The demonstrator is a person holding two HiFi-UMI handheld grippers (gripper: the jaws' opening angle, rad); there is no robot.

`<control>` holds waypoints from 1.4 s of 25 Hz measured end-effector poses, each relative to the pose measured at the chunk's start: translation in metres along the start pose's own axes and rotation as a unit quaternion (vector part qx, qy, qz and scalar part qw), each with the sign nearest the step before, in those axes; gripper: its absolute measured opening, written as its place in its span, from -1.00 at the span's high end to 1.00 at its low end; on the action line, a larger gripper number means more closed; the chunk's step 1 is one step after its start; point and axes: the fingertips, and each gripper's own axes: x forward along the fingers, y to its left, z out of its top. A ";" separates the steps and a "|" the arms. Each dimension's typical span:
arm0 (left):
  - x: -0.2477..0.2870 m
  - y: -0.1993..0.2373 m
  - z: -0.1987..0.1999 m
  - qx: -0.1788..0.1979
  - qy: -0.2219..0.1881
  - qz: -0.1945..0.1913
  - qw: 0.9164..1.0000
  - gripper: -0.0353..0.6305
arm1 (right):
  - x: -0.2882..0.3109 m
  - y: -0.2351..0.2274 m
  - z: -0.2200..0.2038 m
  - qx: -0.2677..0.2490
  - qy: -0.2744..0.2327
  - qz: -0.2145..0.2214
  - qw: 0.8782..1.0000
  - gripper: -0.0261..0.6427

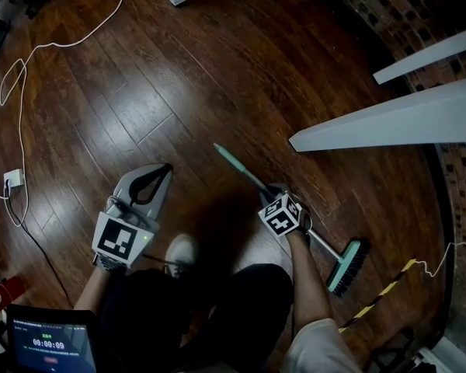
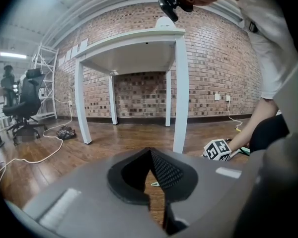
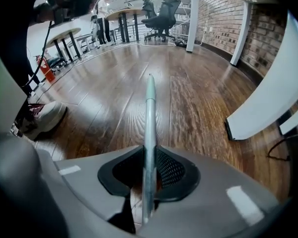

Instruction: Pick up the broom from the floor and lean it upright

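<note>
Right gripper view: right gripper (image 3: pixel 148 151) clamps broom (image 3: pixel 150 108) (open floor (image 3: pixel 109 83) ahead); left gripper (image 2: pixel 150 151) closed, empty.

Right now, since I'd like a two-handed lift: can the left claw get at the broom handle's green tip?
Probably yes: the left claw, shut and empty, hangs beside the broom's green tip with only bare floor between them; the right claw holds the handle lower down.

Floor (image 1: pixel 217 76) dk brown wood planks. Broom (image 1: pixel 348 266): mint head, blk bristles, silver handle w/ mint tip. Wall (image 2: pixel 139 90) red-brown brick. Table (image 2: pixel 134 46) white. Left gripper (image 1: pixel 165 169) & right gripper (image 3: pixel 150 157) grey, blk pads (image 3: pixel 171 168), b/w square markers. Cable (image 1: pixel 31 53) white; tape (image 1: pixel 383 291) yellow/blk stripes.
</note>
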 end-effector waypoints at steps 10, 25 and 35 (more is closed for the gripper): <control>-0.005 -0.021 0.017 -0.001 -0.006 -0.009 1.000 0.89 | -0.072 -0.016 0.009 0.010 -0.057 -0.065 0.996 0.65; -0.062 -0.054 0.218 0.014 0.000 -0.071 0.997 0.89 | -0.312 -0.004 0.023 0.045 -0.092 -0.172 0.980 0.65; -0.095 -0.075 0.336 0.004 0.032 -0.130 0.991 0.89 | -0.422 -0.011 0.040 0.127 -0.080 -0.205 0.967 0.66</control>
